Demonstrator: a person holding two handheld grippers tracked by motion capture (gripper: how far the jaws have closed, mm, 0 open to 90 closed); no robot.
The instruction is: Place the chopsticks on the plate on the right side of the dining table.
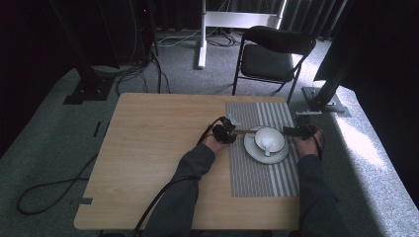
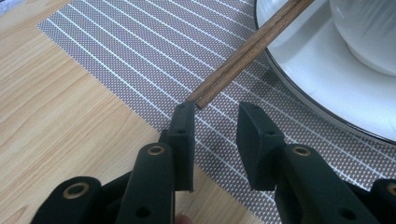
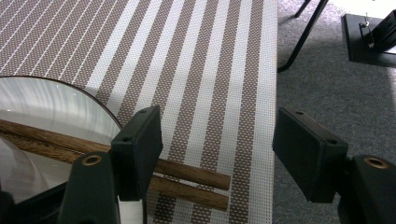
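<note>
Right now both tools, left (image 2: 215, 116) and right (image 3: 217, 140), gape apart around the chopsticks (image 3: 196, 179) lying across the plate (image 2: 322, 88).

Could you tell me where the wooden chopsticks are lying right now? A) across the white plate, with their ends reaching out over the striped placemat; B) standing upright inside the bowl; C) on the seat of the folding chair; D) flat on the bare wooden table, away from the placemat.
A: the chopsticks lie across the plate rim, their ends out over the striped placemat.
</note>
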